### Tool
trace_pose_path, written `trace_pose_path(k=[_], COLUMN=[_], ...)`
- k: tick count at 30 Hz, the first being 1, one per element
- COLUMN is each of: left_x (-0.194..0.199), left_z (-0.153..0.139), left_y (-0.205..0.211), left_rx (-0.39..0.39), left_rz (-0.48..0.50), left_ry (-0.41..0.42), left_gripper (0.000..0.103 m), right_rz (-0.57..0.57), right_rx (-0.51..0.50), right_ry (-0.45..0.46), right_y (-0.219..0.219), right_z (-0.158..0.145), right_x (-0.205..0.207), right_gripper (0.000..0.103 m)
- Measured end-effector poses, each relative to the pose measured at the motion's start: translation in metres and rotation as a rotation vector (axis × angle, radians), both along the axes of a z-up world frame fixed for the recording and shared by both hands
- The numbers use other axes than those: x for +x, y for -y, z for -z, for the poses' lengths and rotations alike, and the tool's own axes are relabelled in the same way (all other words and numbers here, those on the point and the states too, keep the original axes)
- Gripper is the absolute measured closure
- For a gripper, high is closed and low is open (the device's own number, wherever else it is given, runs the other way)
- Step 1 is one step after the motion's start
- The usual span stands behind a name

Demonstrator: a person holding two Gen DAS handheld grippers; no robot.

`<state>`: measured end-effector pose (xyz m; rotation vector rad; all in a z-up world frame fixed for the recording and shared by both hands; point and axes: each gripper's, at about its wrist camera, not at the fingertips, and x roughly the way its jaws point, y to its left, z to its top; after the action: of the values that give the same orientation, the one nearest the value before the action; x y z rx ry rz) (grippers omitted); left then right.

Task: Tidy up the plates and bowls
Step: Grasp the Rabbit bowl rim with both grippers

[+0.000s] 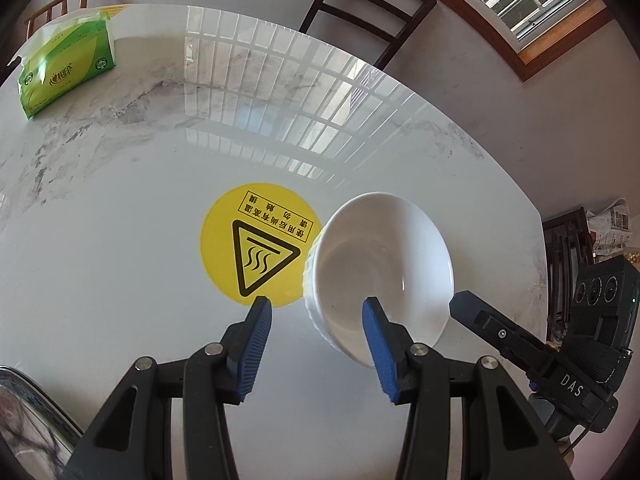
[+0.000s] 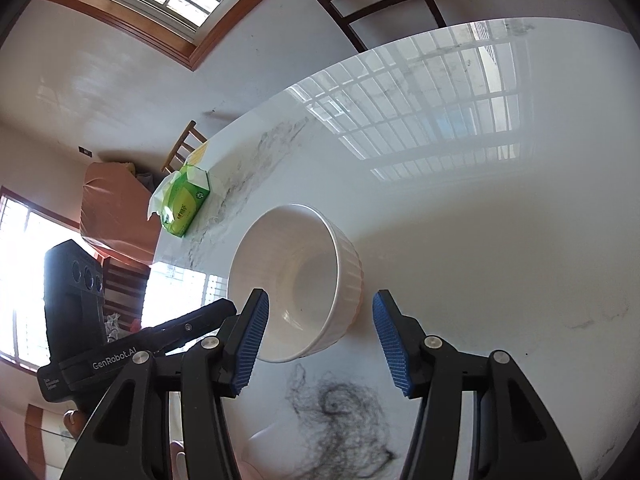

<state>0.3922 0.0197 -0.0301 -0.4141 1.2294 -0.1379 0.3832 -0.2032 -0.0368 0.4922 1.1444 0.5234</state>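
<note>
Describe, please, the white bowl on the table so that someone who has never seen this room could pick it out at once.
Start from the glossy white marble-patterned table and find the round yellow hot-surface warning sticker near its middle. Right beside that sticker stands a white ceramic bowl with a ribbed outer wall, empty and upright. It is the only dish there; the green tissue pack lies far off, near the table's edge.
</note>
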Motion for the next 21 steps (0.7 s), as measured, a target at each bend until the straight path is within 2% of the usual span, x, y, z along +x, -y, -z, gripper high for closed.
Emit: trace_pose_path(k=[9, 10, 11, 12, 13, 16, 21], left_x=[0.005, 0.006, 0.007, 0.007, 0.005, -0.008, -0.052], left_z=[0.016, 0.020, 0.025, 0.029, 0.029, 0.020, -0.008], left_y=[-0.005, -0.005, -0.004, -0.002, -0.001, 0.005, 0.004], left_rx=[-0.015, -0.026, -0.031, -0.028, -0.005, 0.052, 0.030], left_rz=[-0.035, -0.037, -0.039, -0.034, -0.038, -0.028, -0.004], left_ry=[-0.030, -0.045, -0.068, -0.093, -0.097, -0.072, -0.038], left_gripper=[0.055, 0.059, 0.071, 0.085, 0.088, 0.091, 0.090], right_rz=[0.009, 0.003, -0.006, -0.015, -0.019, -0.021, -0.033], right_rx=[-0.067, -0.073, -0.077, -0.080, -0.087, -0.058, -0.035], right_ry=[-0.004, -0.006, -0.012, -0.024, -0.040, -0.045, -0.042], right_y=[-0.010, -0.013, -0.015, -0.017, -0.019, -0.017, -0.011], right_z=[0.007, 0.010, 0.013, 0.016, 0.020, 0.023, 0.010], right_x=[0.010, 0.011, 0.012, 0.013, 0.013, 0.010, -0.015], right_gripper=[0.051, 0.053, 0.057, 0.068, 0.078, 0.083, 0.083])
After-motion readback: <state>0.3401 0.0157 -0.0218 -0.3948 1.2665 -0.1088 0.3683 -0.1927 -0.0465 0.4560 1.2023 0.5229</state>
